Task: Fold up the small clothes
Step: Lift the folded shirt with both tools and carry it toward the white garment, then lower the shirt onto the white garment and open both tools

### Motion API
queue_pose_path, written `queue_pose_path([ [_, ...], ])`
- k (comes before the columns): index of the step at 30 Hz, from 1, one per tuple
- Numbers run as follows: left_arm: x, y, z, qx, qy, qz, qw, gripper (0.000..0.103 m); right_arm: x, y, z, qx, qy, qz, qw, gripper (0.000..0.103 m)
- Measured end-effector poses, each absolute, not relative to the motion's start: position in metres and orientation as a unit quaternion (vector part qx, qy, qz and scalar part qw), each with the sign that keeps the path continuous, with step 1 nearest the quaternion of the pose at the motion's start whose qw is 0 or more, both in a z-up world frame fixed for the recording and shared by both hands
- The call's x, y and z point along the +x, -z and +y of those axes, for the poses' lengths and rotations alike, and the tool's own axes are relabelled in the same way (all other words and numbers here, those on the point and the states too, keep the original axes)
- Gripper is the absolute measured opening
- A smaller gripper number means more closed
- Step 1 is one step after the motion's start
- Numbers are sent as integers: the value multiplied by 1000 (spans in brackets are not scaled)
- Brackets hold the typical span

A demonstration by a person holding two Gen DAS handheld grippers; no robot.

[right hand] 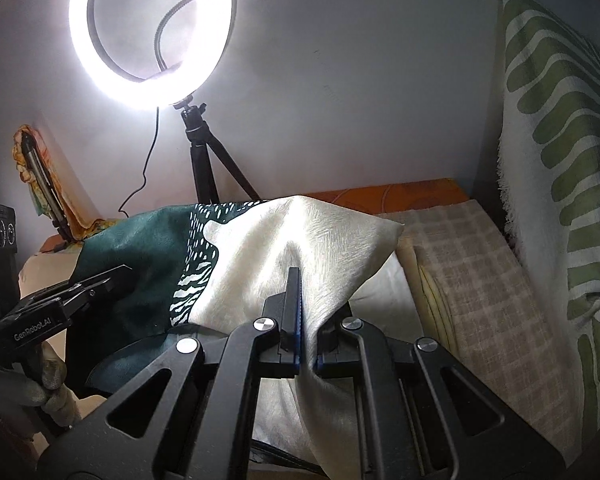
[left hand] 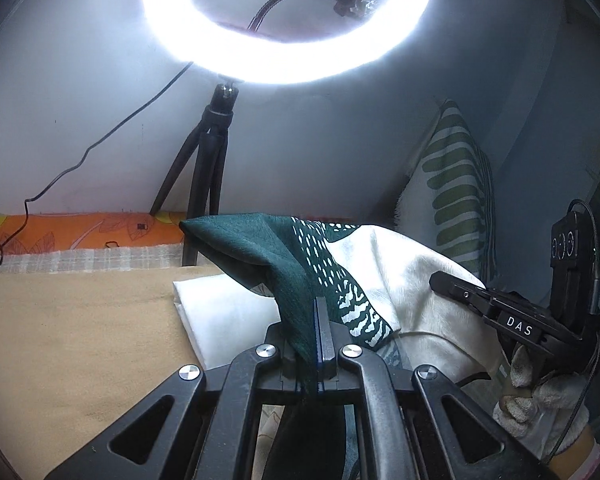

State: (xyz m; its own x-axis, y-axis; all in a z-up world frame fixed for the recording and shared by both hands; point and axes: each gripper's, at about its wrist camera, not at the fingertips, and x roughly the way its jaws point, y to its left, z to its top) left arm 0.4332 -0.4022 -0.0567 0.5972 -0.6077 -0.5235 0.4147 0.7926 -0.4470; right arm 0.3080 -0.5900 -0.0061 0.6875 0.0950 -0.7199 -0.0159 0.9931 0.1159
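A small cloth, dark green with white dashes on one side and cream on the other, hangs lifted between both grippers above a tan surface. My left gripper is shut on its green edge. My right gripper is shut on its cream edge. The right gripper also shows at the right of the left wrist view. The left gripper shows at the left of the right wrist view. A white folded cloth lies under the lifted one.
A lit ring light on a black tripod stands at the back by the wall. A green-striped cushion leans at the right. A checked blanket and an orange patterned sheet lie behind the tan surface.
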Motion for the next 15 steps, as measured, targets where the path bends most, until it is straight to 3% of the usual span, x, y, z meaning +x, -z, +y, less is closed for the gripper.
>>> queue_pose_path([
  [8, 446, 88, -423, -119, 284, 366, 878, 2, 333, 44, -603, 29, -22, 415, 909, 6],
  [9, 446, 89, -423, -117, 283, 367, 879, 6, 335, 49, -605, 23, -17, 419, 908, 6],
  [10, 446, 89, -425, -111, 280, 366, 880, 12, 336, 53, -607, 21, -12, 423, 906, 6],
  [12, 445, 87, -426, -103, 274, 368, 882, 52, 337, 58, -613, 20, 3, 433, 901, 6],
  [13, 445, 86, -426, -100, 267, 371, 884, 59, 338, 60, -617, 18, 17, 438, 899, 14],
  [14, 444, 84, -427, -98, 264, 371, 885, 66, 338, 61, -620, 16, 28, 442, 896, 32],
  [15, 442, 82, -427, -96, 262, 370, 886, 69, 338, 61, -623, 13, 43, 445, 894, 43],
])
